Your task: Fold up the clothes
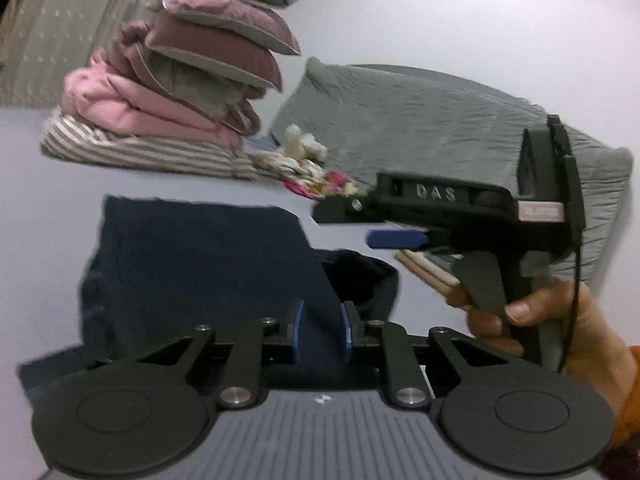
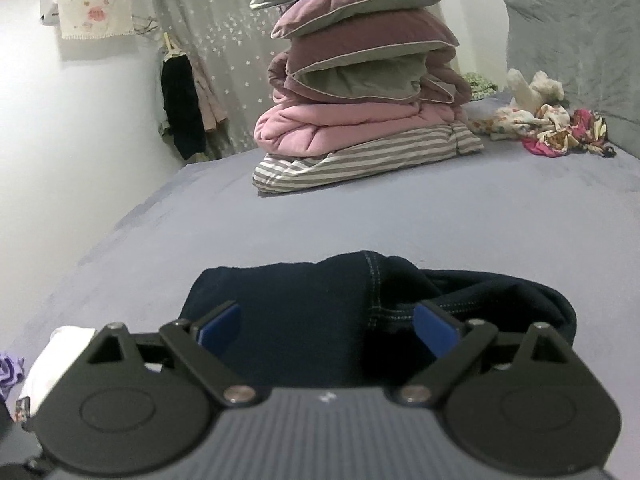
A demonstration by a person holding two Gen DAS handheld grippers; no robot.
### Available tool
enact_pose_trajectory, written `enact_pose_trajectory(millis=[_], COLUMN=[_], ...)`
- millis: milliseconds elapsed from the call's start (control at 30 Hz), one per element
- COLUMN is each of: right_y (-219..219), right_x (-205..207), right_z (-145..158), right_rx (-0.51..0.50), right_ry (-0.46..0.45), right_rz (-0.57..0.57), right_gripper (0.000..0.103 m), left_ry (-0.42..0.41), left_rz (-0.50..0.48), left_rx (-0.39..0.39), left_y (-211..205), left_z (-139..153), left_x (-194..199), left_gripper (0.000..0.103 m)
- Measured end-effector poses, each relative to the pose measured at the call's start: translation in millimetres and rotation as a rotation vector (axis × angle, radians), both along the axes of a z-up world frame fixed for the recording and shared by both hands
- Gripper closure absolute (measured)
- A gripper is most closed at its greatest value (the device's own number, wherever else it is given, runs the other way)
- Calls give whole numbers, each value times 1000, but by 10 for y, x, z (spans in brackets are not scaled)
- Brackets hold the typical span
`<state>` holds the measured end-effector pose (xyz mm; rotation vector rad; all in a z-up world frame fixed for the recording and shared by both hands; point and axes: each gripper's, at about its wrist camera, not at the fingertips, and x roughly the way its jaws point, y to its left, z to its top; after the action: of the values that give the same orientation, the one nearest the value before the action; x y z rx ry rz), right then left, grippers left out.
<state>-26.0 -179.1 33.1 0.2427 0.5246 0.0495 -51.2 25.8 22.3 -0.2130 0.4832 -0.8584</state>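
A dark navy garment with pale stitching lies part-folded on the lavender bed sheet. In the left wrist view my left gripper has its blue pads close together with a fold of the navy cloth pinched between them. My right gripper, held by a hand, hovers side-on just right of the garment's far edge. In the right wrist view the right gripper stands wide open low over the navy garment, one pad to each side of the stitched seam, nothing held.
A tall stack of pillows and quilts sits at the back of the bed on a striped one. A floral clothes pile with a plush toy lies by the grey cushion. White cloth lies at left. Clothes hang by the curtain.
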Motion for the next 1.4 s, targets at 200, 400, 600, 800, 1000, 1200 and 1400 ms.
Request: enact_pose_trajectory(millis=[200,400,600,800,1000,1200,1400], right_y=[37,118,197,247,260,236,300], right_x=[31,68,98,124,104,74,19], right_z=[-34,-90,-137,-170,-168,-103,-29], right_rx=[-1,-17,-29,-38,-41,-34,-43], right_ry=[17,34,46,57,55,35,19], right_rz=[20,43,66,77,81,94,153], right_gripper=[8,5,3,3,2,2,2], left_ry=[-34,-36,52,137,148,39,-69], left_rz=[122,281,361,341,290,122,-89], left_rx=[4,44,81,26,-25,-44,66], left_y=[183,315,321,298,275,118,-293], left_z=[81,34,-121,-245,-235,-155,-183], left_x=[73,196,370,468,456,245,-95], left_gripper=[50,29,29,46,96,100,100])
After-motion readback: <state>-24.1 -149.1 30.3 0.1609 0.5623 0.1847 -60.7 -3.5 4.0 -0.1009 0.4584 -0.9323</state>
